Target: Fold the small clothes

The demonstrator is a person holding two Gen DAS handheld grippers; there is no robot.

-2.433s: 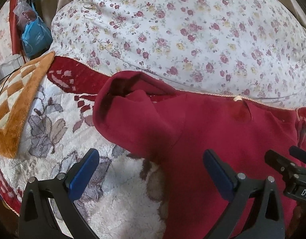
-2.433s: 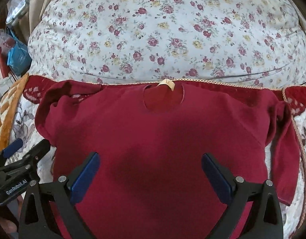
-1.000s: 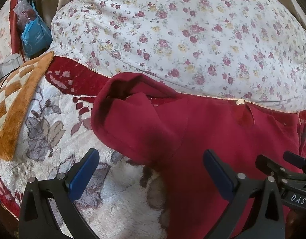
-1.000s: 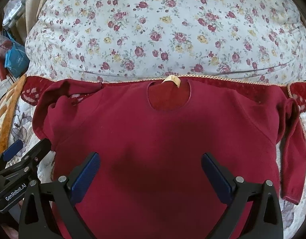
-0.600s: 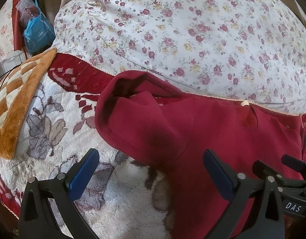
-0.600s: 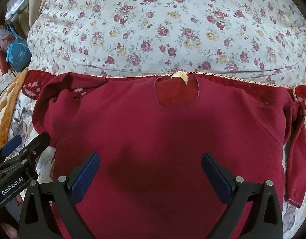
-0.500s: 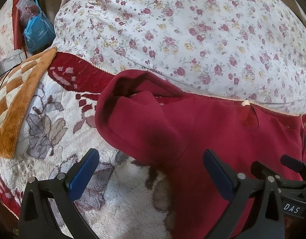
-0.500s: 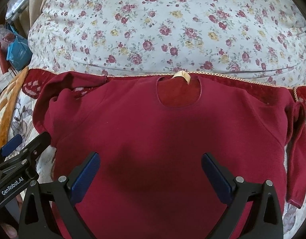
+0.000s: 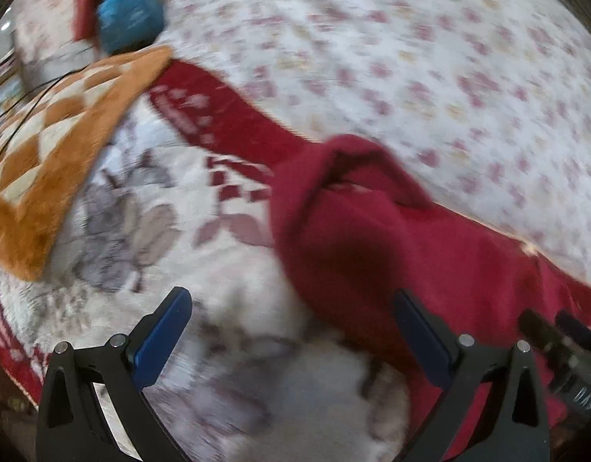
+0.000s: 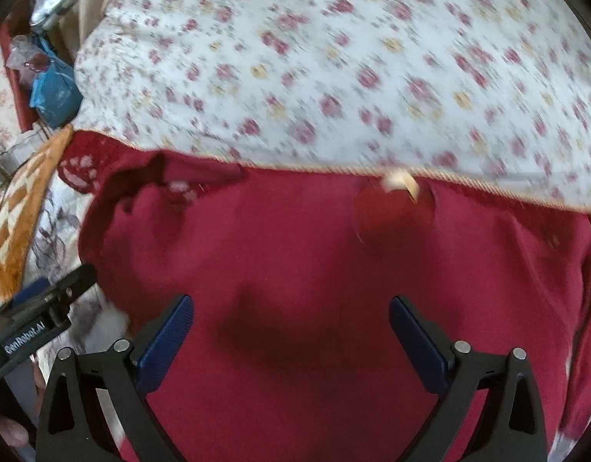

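Observation:
A dark red long-sleeved top [image 10: 314, 269] lies flat on the bed, neck hole with a beige label [image 10: 401, 183] toward the floral pillow. Its left sleeve [image 9: 334, 208] is bunched and folded over at the shoulder. My left gripper [image 9: 291, 331] is open and empty, hovering over the blanket just left of that sleeve. My right gripper [image 10: 291, 331] is open and empty above the middle of the top's body. The left gripper also shows at the left edge of the right wrist view [image 10: 45, 304]. Both views are motion-blurred.
A big white floral pillow [image 10: 334, 69] lies behind the top. A white and red floral blanket [image 9: 160, 231] covers the bed. An orange checked rug [image 9: 45, 146] and a blue bag [image 9: 126, 19] sit at the far left.
Both grippers have swung to the left. The top now sits further right in both views. Both stay open and the top has not moved.

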